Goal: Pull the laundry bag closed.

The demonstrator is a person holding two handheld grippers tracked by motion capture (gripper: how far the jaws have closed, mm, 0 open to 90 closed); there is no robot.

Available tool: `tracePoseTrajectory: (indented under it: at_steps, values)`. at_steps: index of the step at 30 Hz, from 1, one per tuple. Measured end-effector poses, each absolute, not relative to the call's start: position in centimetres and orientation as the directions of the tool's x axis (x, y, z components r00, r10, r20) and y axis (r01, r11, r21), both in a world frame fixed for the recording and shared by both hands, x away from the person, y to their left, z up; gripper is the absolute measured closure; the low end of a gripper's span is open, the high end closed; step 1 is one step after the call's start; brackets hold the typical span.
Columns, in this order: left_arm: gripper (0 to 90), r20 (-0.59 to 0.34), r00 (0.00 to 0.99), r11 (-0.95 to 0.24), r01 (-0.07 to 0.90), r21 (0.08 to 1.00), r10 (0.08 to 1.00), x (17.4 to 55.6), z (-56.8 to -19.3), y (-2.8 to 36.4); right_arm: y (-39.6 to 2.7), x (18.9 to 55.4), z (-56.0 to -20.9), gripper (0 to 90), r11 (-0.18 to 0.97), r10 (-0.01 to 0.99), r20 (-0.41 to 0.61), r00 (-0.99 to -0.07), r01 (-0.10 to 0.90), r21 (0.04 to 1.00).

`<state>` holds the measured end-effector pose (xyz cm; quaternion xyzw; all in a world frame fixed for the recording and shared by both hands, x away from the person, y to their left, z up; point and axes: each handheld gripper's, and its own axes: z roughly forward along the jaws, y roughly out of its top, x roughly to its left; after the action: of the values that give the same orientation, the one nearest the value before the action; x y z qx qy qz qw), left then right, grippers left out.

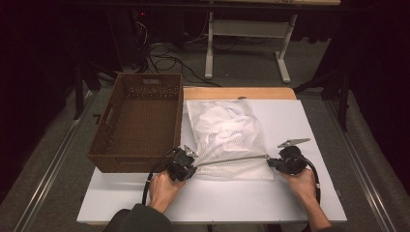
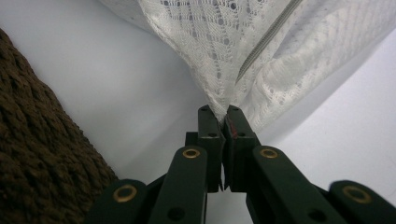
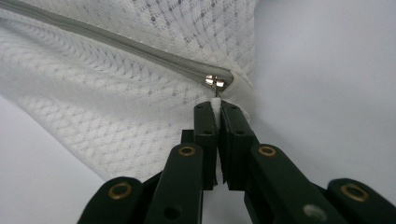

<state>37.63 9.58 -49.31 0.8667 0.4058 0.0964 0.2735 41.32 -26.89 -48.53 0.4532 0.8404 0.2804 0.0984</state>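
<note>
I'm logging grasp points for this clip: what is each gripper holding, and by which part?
The left gripper pinches the mesh bag at its corner fabric; the right gripper grips the white zipper pull at the zipper's other end.

Dim room, grey floor [image 1: 251, 67], white-legged desk [image 1: 246, 29], perhaps dark curtains [image 1: 377, 53]

No legible text, label, brand, number or sign anywhere in view

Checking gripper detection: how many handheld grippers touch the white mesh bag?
2. The left gripper is clamped on the white mesh zipper bag at its near-left corner; the right gripper pinches the zipper's pull tab at its near-right end.
</note>
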Motion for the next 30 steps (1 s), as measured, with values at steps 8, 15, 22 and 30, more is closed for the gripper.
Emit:
tracePoseTrajectory:
  at_steps: [8,15,22,30]
  values:
    - [87.1,-0.054,0.653,-0.523,0.650,0.551,0.755,37.6,-49.2,9.6,-26.9,41.6,-48.7,87.3,0.437,0.824,0.069,-0.563,0.707,0.556]
    - [87.0,-0.048,0.653,-0.524,0.648,0.553,0.756,37.7,-49.2,9.6,-26.8,42.0,-49.0,87.3,0.449,0.827,0.041,-0.560,0.704,0.551]
    - [85.3,-0.042,0.654,-0.536,0.653,0.535,0.756,37.8,-49.4,9.4,-26.7,42.0,-49.2,85.6,0.446,0.830,0.032,-0.557,0.696,0.563]
    - [68.9,-0.137,0.645,-0.489,0.685,0.539,0.752,37.5,-48.6,9.3,-25.4,40.6,-48.1,63.1,0.470,0.829,-0.044,-0.557,0.653,0.594]
